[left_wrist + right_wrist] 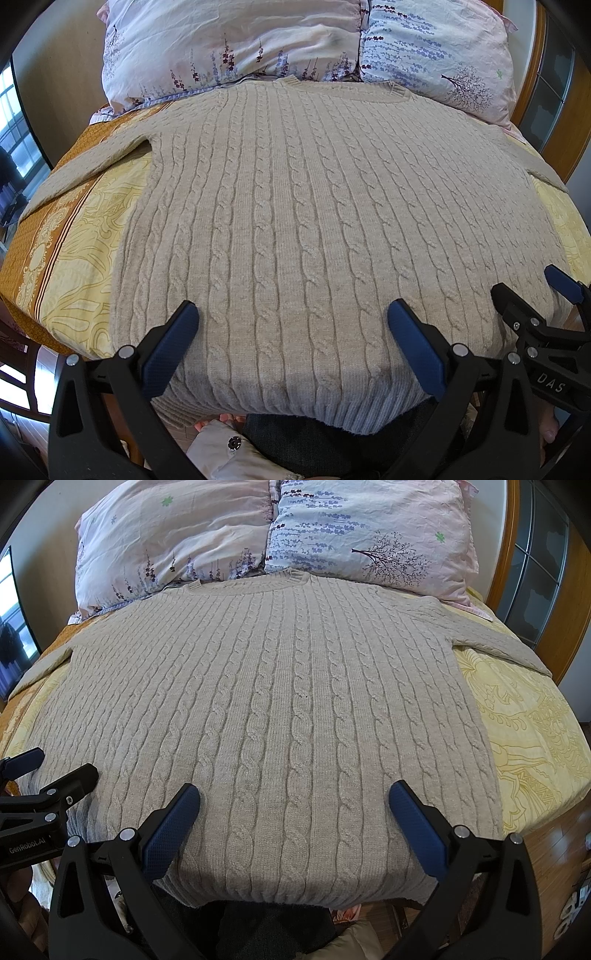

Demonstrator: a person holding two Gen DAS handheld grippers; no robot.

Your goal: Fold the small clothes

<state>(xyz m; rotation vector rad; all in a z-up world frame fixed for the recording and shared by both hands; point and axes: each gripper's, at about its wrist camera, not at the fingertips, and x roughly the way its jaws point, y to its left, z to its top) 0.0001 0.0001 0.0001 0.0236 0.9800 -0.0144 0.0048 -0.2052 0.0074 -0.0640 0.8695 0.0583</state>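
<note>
Sweater (295, 221), beige cable-knit, lies flat, sleeves spread.

Beige cable-knit sweater (295, 221) lies flat on the bed, unfolded, w/ vertical cable ribs running neck to hem. Ribbed collar at the far end, touching the pillows; ribbed hem at the near edge, hanging slightly over the bed's edge. Both sleeves spread out to the sides, angled downward; cuffs out of view, probably draped off.
</note>
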